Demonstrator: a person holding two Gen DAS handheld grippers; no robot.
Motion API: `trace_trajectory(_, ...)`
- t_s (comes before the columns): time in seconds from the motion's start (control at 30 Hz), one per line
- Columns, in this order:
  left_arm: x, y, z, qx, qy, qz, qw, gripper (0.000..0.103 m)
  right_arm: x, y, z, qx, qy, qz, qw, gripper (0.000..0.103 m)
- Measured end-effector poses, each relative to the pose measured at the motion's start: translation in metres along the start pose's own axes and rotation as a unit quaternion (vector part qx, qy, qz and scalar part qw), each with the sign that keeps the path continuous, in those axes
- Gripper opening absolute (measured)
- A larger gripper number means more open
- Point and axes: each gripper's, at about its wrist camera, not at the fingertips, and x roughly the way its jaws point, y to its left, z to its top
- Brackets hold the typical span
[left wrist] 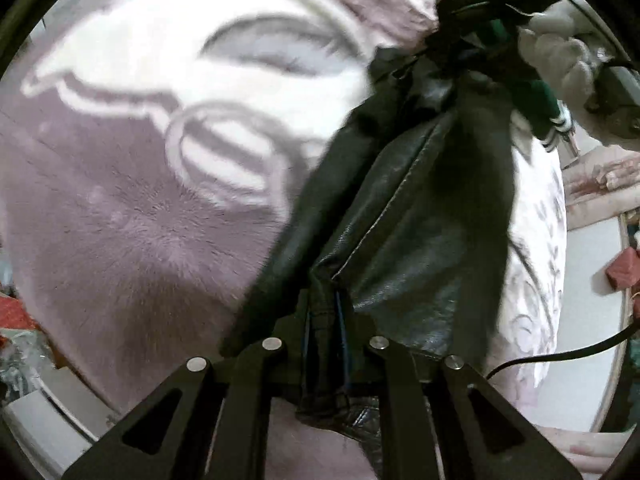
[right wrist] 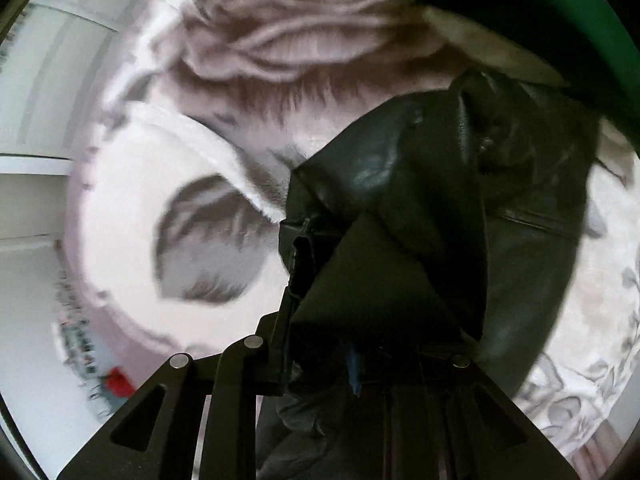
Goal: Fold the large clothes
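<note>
Left gripper (left wrist: 325,320) clamped tight on a bunched edge of the black leather jacket (left wrist: 400,220), fingers nearly together with a pinch of seam and lining between them; fabric spills out below the jaws too. Right gripper (right wrist: 320,340) also pinched on the jacket (right wrist: 420,208), jaws a bit wider than the left's, gripping a thicker folded wad, and the matte lining drapes over its right finger so that fingertip is hidden. From each claw the jacket runs forward and away: in the left wrist view it goes up and to the right as one long taut-ish panel with a stitched seam along it, ending in a crumpled knot near the top right, where a hand (left wrist: 560,52) and a green sleeve with striped cuff (left wrist: 548,116) hold the other gripper. So the long axis of the garment lies roughly along the line between the two grips, and the span between them looks stretched, not slack. Both claws point steeply down at the bed, covered by a mauve and white plush blanket (left wrist: 132,208) with a big leaf print (right wrist: 208,240). Jacket looks lifted, hanging off both grips above the blanket; cannot tell if its far end touches the bed. Frames motion-blurred. Judgement: both hands equally engaged, neither nearer; next move turns on keeping that edge straight between grips while laying it onto the blanket to set up a fold.
</note>
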Motion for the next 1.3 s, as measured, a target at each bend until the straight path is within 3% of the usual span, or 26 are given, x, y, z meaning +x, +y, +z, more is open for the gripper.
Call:
trace_trajectory(0.07,0.017,0.018,0.008,-0.012,0.015,-0.020,0.9996,0.013,0.011,0.005,0.004,0.014,0.001,-0.008,1.000,0.023)
trace_trajectory(0.13,0.025,0.028,0.011,-0.026,0.028,-0.042,0.9984,0.013,0.011,0.005,0.005,0.017,0.007,0.013,1.000,0.033)
trace_trajectory(0.17,0.025,0.029,0.010,-0.028,0.031,-0.049,0.9979,0.015,0.006,0.004,0.005,0.010,0.015,0.043,0.999,0.044)
trace_trajectory(0.2,0.024,0.030,0.011,-0.029,0.031,-0.054,0.9976,0.015,-0.003,0.001,0.004,0.003,0.021,0.085,0.996,0.049)
trace_trajectory(0.27,0.019,0.029,0.010,-0.027,0.034,-0.061,0.9972,0.016,-0.026,-0.010,-0.001,-0.009,0.030,0.182,0.983,0.050)
trace_trajectory(0.33,0.008,0.027,0.009,-0.027,0.038,-0.061,0.9971,0.019,-0.059,-0.031,-0.011,-0.014,0.011,0.212,0.977,0.055)
trace_trajectory(0.43,-0.010,0.025,0.012,-0.023,0.031,-0.031,0.9988,0.028,-0.097,-0.072,-0.025,-0.010,-0.023,0.200,0.979,0.055)
trace_trajectory(0.5,-0.019,0.027,0.021,-0.014,0.019,-0.012,0.9997,0.045,-0.101,-0.091,-0.035,-0.010,-0.026,0.182,0.983,0.055)
trace_trajectory(0.53,-0.025,0.025,0.024,-0.009,0.012,-0.001,0.9999,0.072,-0.096,-0.096,-0.037,-0.017,-0.020,0.173,0.985,0.055)
trace_trajectory(0.57,-0.029,0.022,0.029,-0.006,0.003,0.008,0.9999,0.088,-0.086,-0.098,-0.038,-0.025,-0.016,0.156,0.987,0.054)
trace_trajectory(0.67,-0.030,0.016,0.046,0.002,-0.016,0.019,0.9997,0.088,-0.054,-0.091,-0.030,-0.038,-0.012,0.139,0.989,0.053)
trace_trajectory(0.73,-0.017,0.000,0.062,0.007,-0.019,0.025,0.9995,0.088,-0.020,-0.077,-0.016,-0.043,-0.003,0.143,0.989,0.046)
trace_trajectory(0.83,0.003,-0.022,0.089,0.018,-0.035,0.034,0.9986,0.088,0.029,-0.052,0.010,-0.076,-0.003,0.083,0.994,0.046)
trace_trajectory(0.93,0.031,-0.037,0.114,0.025,-0.032,0.067,0.9969,0.088,0.025,-0.061,0.021,-0.059,0.025,0.115,0.991,0.047)
trace_trajectory(1.0,0.050,-0.031,0.129,0.005,-0.017,0.075,0.9970,0.088,0.000,-0.083,0.018,-0.058,0.021,0.148,0.987,0.048)
trace_trajectory(1.13,0.069,-0.020,0.135,-0.018,0.001,0.070,0.9974,0.094,-0.050,-0.161,0.008,-0.045,-0.042,0.074,0.995,0.062)
trace_trajectory(1.2,0.070,-0.015,0.133,-0.023,-0.002,0.066,0.9975,0.095,-0.045,-0.197,0.010,-0.027,-0.039,0.049,0.998,0.069)
trace_trajectory(1.3,0.070,-0.010,0.134,-0.031,0.000,0.062,0.9976,0.095,0.001,-0.238,0.025,0.024,0.006,0.111,0.993,0.069)
